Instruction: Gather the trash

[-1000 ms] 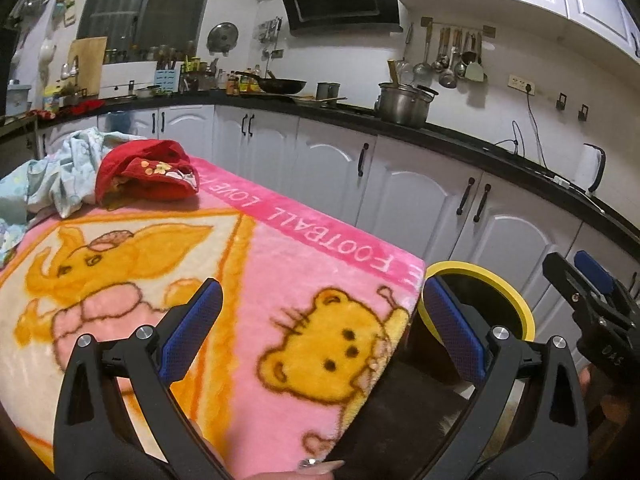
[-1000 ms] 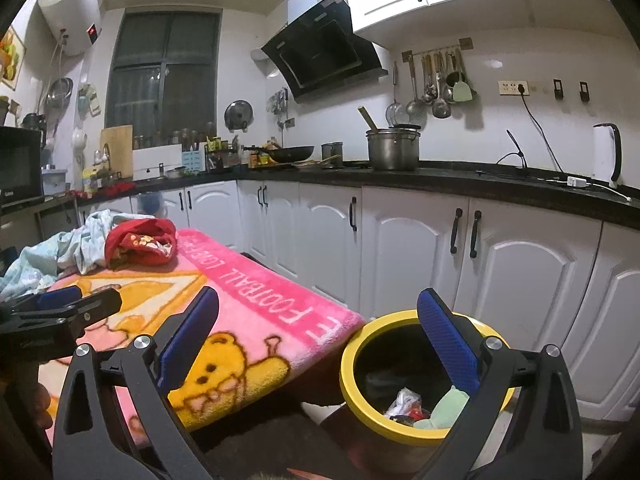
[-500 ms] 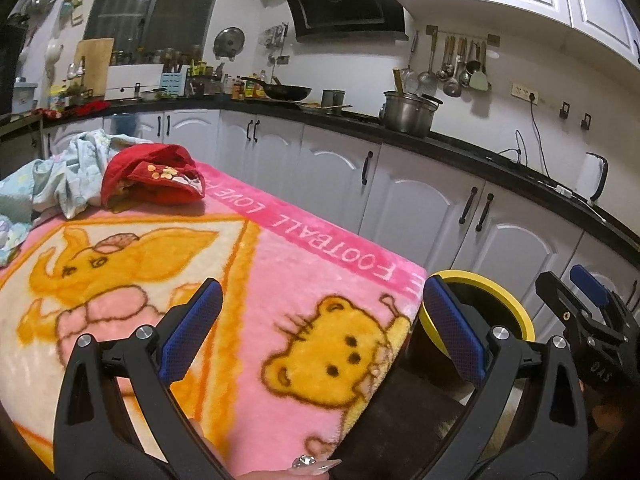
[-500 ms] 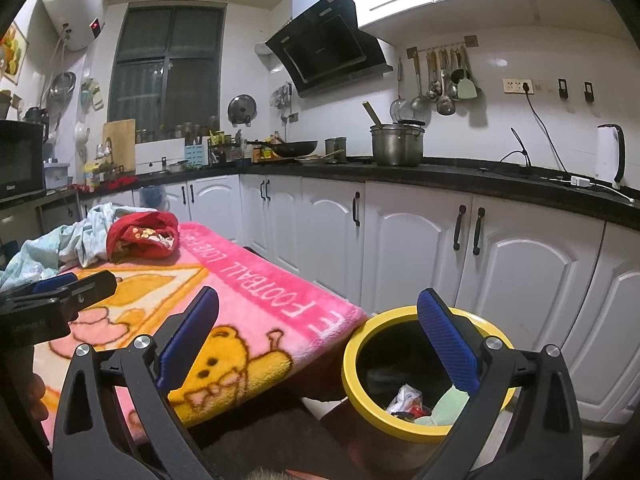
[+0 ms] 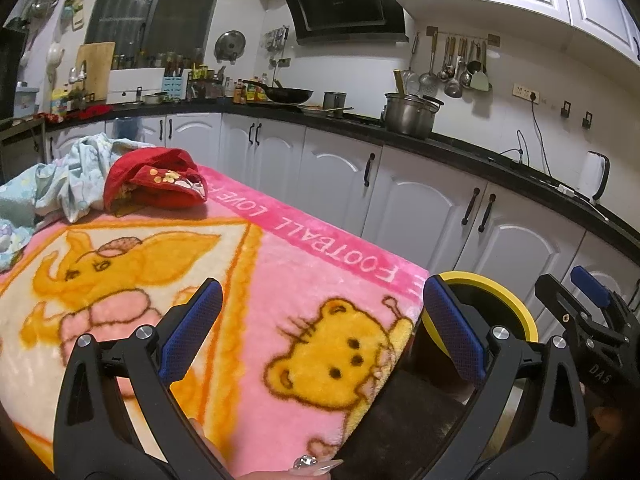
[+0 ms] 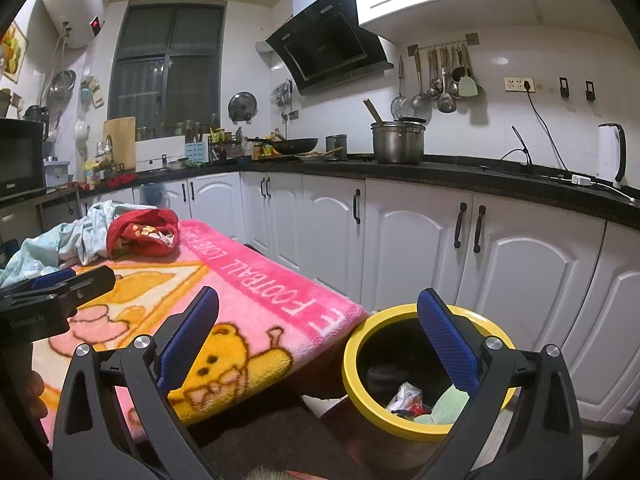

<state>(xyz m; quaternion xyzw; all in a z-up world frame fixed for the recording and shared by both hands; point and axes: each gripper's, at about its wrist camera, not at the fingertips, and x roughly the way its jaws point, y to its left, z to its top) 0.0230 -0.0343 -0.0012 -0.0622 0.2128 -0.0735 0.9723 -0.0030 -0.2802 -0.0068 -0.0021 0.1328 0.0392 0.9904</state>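
Observation:
A yellow-rimmed trash bin (image 6: 424, 364) stands on the floor at the table's right end and holds crumpled wrappers (image 6: 406, 396) and a pale green piece. It also shows in the left wrist view (image 5: 492, 304). My left gripper (image 5: 320, 336) is open and empty above the pink cartoon blanket (image 5: 224, 280) on the table. My right gripper (image 6: 320, 340) is open and empty, held above the bin and the table's corner. Each gripper shows in the other's view: the right (image 5: 580, 308), the left (image 6: 68, 284).
A red cloth bundle (image 5: 156, 180) and a pale blue cloth (image 5: 68, 176) lie at the blanket's far end. White cabinets (image 6: 440, 236) with a black counter line the wall behind. A dark fur rug (image 6: 256, 436) lies below the table edge.
Both views have tilted slightly upward and drawn back a little. Both grippers stay open and empty.

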